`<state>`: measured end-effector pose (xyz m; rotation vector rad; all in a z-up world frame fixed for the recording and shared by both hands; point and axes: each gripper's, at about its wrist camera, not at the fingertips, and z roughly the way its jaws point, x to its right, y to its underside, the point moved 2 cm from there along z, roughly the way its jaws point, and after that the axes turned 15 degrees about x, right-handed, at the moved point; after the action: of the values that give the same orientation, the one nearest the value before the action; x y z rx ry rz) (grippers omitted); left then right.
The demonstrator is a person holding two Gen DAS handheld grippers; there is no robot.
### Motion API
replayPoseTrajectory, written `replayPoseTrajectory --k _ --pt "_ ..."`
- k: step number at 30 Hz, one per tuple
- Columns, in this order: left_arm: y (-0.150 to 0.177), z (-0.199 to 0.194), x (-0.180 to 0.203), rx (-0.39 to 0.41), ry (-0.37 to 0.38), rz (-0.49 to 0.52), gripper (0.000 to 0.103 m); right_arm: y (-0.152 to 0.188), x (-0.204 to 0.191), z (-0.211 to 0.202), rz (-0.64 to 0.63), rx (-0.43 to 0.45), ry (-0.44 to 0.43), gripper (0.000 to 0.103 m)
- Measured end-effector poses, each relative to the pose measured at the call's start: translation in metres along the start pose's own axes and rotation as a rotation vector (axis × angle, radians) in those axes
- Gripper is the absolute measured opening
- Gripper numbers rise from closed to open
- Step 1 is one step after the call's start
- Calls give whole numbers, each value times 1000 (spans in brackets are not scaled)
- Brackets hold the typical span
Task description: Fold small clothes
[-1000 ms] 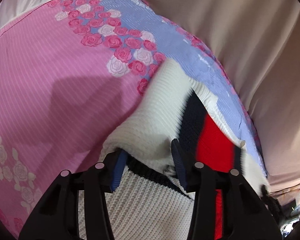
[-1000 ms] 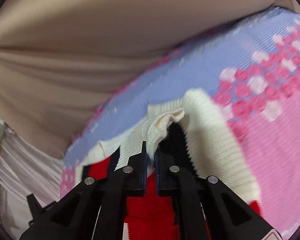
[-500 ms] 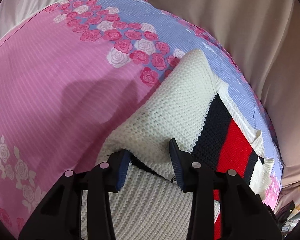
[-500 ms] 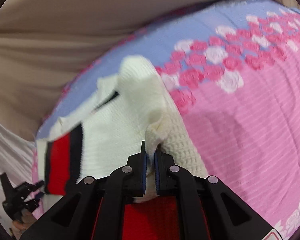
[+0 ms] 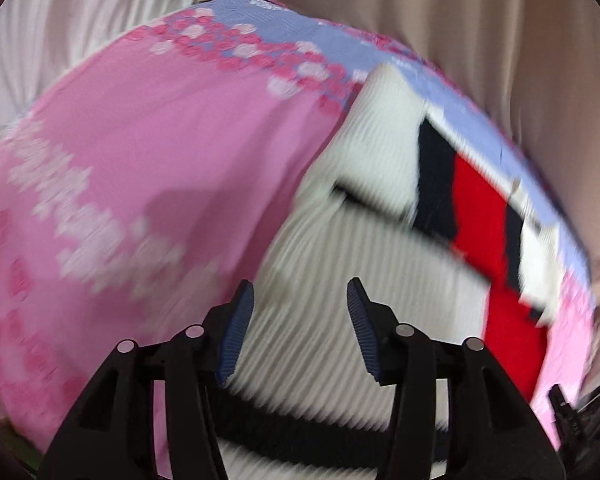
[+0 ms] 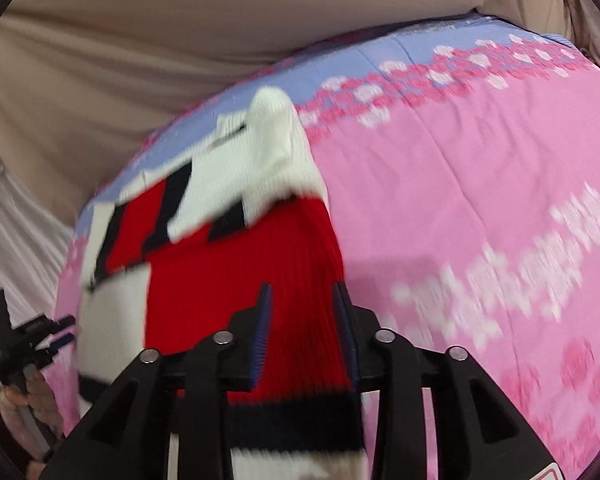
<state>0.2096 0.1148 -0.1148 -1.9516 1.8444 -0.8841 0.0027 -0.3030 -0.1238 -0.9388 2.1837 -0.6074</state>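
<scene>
A small knitted sweater (image 5: 364, 264), white with red and black stripes, lies on the pink flowered bedspread (image 5: 160, 152). A sleeve is folded over its body. My left gripper (image 5: 300, 300) is open and empty, just above the white knit. In the right wrist view the sweater (image 6: 236, 280) shows its red panel. My right gripper (image 6: 302, 300) is open and empty above that red part. The left gripper also shows at the far left of the right wrist view (image 6: 56, 332). Both views are blurred by motion.
The bedspread (image 6: 460, 208) has a lilac band with roses (image 5: 260, 48) along the far edge. Beige curtains (image 5: 480, 32) hang behind the bed. Pale fabric (image 6: 16, 220) hangs at the left side.
My right gripper has opened and let go of the white sleeve, which now lies folded on the sweater. Both grippers have pulled back from the cloth.
</scene>
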Motion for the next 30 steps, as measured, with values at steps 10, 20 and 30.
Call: replayPoseTrajectory --k 10,20,30 --pt "27 -29 10 11 15 27 49 -5 -32 9 -18 25 -97 47" --pt "-50 64 45 -11 62 -199 57 -87 -37 117 71 71 4 55" --pt "-85 65 33 72 72 -227 11 -113 -56 97 15 190 -94 14"
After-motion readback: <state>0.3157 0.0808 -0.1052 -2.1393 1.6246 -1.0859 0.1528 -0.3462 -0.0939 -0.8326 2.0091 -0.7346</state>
